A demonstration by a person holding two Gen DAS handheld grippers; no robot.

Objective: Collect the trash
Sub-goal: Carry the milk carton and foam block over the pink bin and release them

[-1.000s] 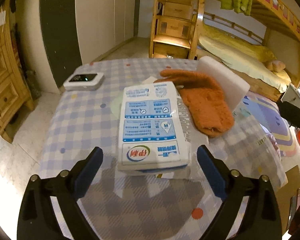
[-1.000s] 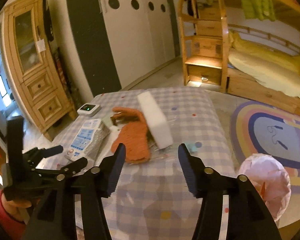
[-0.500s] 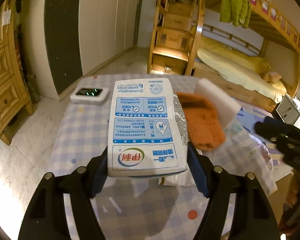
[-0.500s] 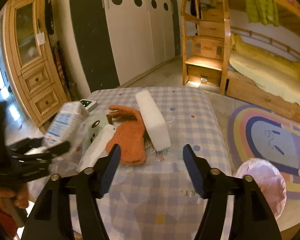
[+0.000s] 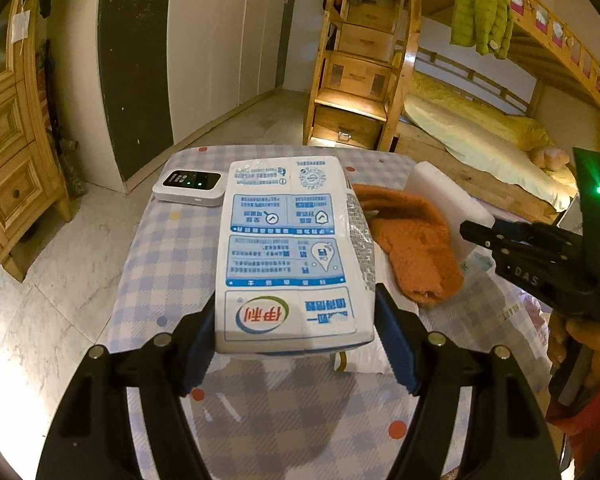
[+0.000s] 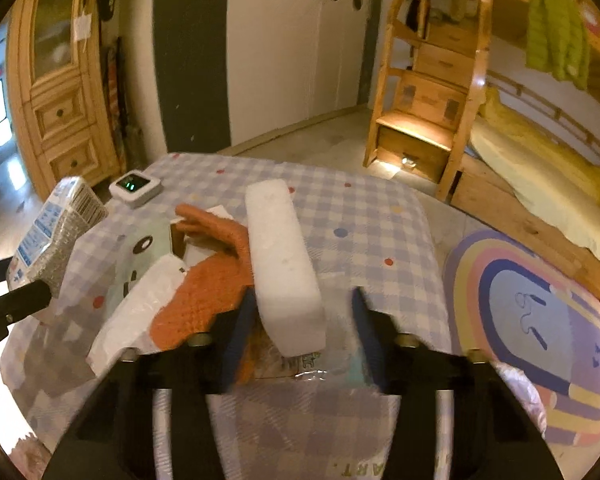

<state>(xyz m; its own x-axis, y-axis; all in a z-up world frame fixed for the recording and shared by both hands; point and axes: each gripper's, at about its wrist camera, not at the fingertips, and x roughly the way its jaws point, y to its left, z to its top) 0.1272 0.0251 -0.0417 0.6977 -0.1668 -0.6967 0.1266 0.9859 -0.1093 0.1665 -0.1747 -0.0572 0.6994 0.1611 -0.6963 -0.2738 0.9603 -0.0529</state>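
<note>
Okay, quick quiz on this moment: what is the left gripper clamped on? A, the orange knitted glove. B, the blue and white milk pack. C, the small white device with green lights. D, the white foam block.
B: in the left wrist view the left gripper has both fingers pressed against the sides of the blue and white milk pack, lifted off the checked tablecloth, while the glove, foam block and device lie beyond it.

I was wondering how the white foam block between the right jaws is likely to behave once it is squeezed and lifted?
The white foam block looks like light foam, so it should lift easily. Its matte, slightly pitted surface probably grips well, though hard squeezing may dent it. It is long, and the right gripper brackets one end, so the far end might droop.
</note>
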